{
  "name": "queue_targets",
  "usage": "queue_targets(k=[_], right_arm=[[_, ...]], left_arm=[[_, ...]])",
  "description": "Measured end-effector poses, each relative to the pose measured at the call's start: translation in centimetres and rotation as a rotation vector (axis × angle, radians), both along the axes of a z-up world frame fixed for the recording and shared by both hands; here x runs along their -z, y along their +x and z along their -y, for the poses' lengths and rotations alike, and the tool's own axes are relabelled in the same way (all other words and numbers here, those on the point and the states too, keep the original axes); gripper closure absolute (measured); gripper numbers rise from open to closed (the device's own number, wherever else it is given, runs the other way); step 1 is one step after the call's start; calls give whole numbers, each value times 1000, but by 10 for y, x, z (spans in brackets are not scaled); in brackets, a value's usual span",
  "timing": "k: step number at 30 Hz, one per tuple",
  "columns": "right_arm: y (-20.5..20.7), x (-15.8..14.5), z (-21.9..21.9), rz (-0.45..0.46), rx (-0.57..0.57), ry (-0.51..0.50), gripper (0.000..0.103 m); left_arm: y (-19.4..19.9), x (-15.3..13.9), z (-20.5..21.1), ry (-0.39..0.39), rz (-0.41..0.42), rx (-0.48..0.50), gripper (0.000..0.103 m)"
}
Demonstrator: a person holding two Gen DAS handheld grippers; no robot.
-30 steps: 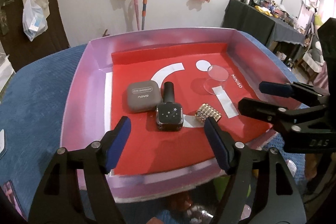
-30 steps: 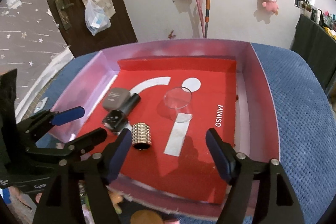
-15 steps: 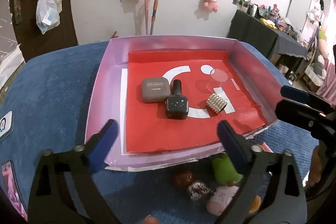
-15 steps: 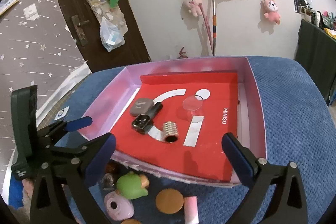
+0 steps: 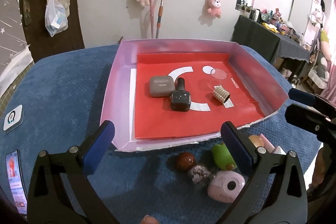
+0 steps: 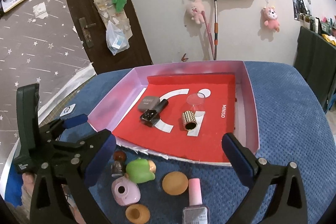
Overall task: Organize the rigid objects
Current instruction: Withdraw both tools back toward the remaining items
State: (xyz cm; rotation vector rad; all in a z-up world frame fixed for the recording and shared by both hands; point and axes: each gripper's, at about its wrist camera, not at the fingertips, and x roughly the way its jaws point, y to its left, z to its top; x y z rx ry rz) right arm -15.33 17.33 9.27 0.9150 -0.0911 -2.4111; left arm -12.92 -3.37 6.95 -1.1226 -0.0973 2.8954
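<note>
Noting four items inside my shallow pink cardboard tray [image 6: 251, 102]; both grippers [image 5: 166, 146] [image 6: 168, 152] spread, empty; several small items [image 6: 175, 183] remain outside.

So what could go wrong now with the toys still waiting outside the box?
The gold studded tube lies on its side in the tray, so a bump might roll it. The loose toys, like the green frog and the pink bottle, sit crowded together, so an open tool could knock a neighbour.

The left claw [image 5: 168, 145] and right claw [image 6: 170, 155] both gape wide, angled downward, holding nothing.
</note>
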Motion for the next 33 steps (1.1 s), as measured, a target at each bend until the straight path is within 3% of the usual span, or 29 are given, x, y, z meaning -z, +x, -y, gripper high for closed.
queue_targets(k=[13,21,33], right_arm=[[19,5,-5,9,-35,4,0],[33,7,-1,-8,-57,32,0],[53,10,-4,-26,-48,64,0]], left_arm=[[21,5,-7,-4,14,3,0],[29,9,-1,42,21,-9,0],[37,13,-6,29,63,4,0]])
